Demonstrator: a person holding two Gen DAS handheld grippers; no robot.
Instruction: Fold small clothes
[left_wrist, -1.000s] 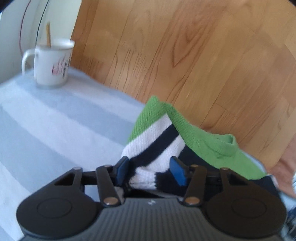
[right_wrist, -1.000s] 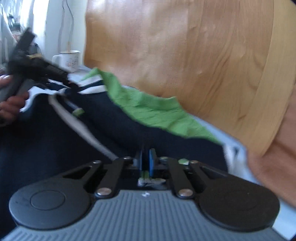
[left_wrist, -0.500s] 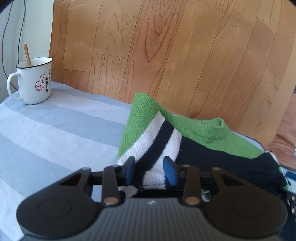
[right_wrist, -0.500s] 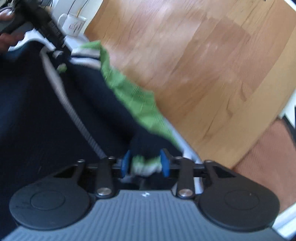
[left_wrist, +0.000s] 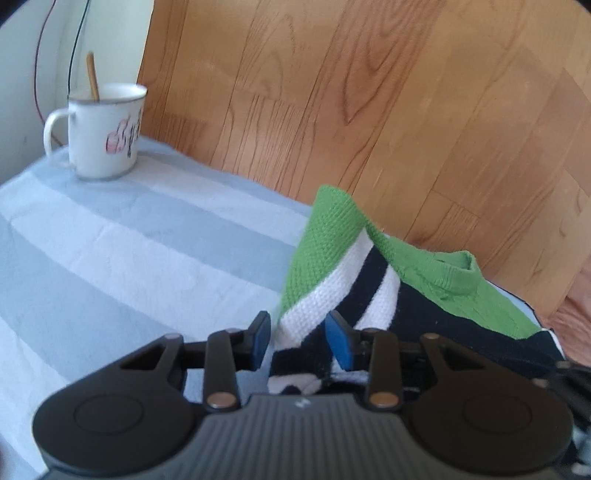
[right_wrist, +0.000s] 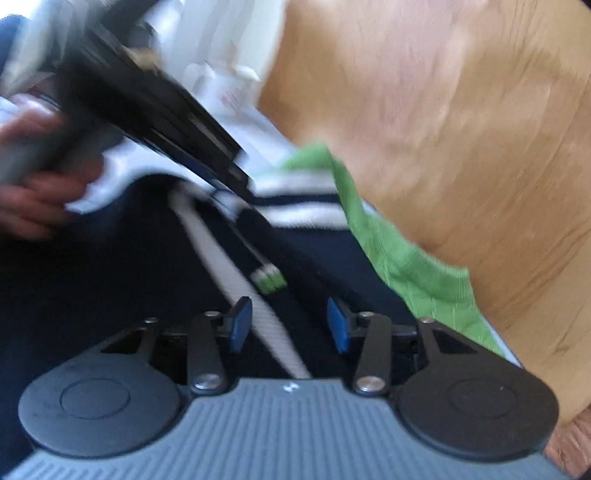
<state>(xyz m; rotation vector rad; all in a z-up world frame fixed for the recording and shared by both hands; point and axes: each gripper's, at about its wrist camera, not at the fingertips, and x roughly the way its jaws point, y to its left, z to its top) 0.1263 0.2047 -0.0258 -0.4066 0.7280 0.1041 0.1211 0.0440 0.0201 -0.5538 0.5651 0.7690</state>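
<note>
A small knitted sweater (left_wrist: 332, 258), green at the shoulders with white and navy stripes and a navy body, lies on a blue-and-white striped towel (left_wrist: 110, 251). Its striped sleeve rises in a peak in front of my left gripper (left_wrist: 301, 338), whose blue pads stand apart with the sleeve between them, jaws open. In the right wrist view the sweater (right_wrist: 406, 258) shows its navy body with a white stripe. My right gripper (right_wrist: 288, 325) is open above it, holding nothing. The left gripper's body (right_wrist: 155, 107) and the hand holding it appear blurred at upper left.
A white enamel mug (left_wrist: 105, 133) with a stick in it stands at the towel's far left corner. Wooden floor (left_wrist: 406, 110) lies beyond the table edge. Thin cables hang on the wall at upper left.
My right gripper was shut on the sweater's hem a second ago and has opened and let it go. My left gripper's pads have spread slightly around the sleeve. Both views shifted.
</note>
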